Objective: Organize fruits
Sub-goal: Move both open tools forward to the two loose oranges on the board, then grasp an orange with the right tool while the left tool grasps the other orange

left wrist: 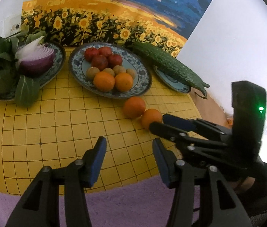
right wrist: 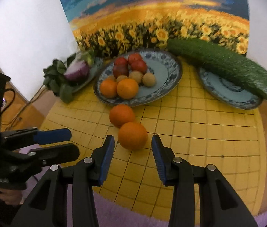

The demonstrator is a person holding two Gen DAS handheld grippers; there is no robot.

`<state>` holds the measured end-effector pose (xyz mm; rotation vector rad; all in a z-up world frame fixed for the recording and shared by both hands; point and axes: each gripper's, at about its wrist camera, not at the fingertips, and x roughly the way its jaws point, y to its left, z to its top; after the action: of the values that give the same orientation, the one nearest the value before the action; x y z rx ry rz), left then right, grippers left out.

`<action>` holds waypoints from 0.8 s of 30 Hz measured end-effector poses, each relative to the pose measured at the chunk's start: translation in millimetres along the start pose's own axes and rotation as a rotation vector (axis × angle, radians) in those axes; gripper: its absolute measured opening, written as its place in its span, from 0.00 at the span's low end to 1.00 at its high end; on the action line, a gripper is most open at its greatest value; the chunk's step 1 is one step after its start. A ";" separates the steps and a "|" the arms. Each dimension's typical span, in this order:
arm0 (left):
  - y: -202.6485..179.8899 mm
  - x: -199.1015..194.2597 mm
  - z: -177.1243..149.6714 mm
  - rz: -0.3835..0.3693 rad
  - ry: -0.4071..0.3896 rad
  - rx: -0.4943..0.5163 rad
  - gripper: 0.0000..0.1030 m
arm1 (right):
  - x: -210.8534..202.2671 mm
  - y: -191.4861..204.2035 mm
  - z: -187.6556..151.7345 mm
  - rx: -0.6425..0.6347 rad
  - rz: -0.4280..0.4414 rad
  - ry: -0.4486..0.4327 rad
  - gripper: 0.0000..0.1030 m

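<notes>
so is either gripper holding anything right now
Nothing is held. The right gripper is open around the nearest orange without touching it; the left gripper is open over bare board.

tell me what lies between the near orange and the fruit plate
The second loose orange, touching the near orange and just short of the fruit plate; the right wrist view shows it.

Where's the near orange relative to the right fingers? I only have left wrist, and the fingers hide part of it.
Observer: Right wrist shows the near orange centred at the tips of the open right gripper, with a gap on each side and neither pad touching.
Operator: Room on the cucumber's plate?
Observer: Yes. That plate shows a bare centre; the cucumber lies along its far rim.
</notes>
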<state>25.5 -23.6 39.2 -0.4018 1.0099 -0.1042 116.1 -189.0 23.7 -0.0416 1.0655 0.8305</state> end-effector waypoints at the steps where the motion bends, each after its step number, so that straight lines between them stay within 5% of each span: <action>1: 0.9 1.3 0.4 0.003 0.003 -0.002 0.52 | 4.3 0.3 0.3 -0.002 0.011 0.011 0.40; 12: -5.7 46.3 27.1 -0.012 0.073 -0.039 0.58 | -2.9 -23.0 -7.2 0.106 0.027 0.004 0.34; 20: -7.4 63.4 42.0 0.080 0.022 -0.068 0.58 | -10.1 -31.5 -15.8 0.136 0.005 0.005 0.34; 24: -1.0 62.1 42.9 0.044 0.015 -0.106 0.44 | -11.6 -31.5 -19.2 0.139 -0.002 0.009 0.34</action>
<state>94.8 -29.1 9.8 -0.4755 1.0414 -0.0144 118.6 -225.8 12.0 0.0704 1.1291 0.7531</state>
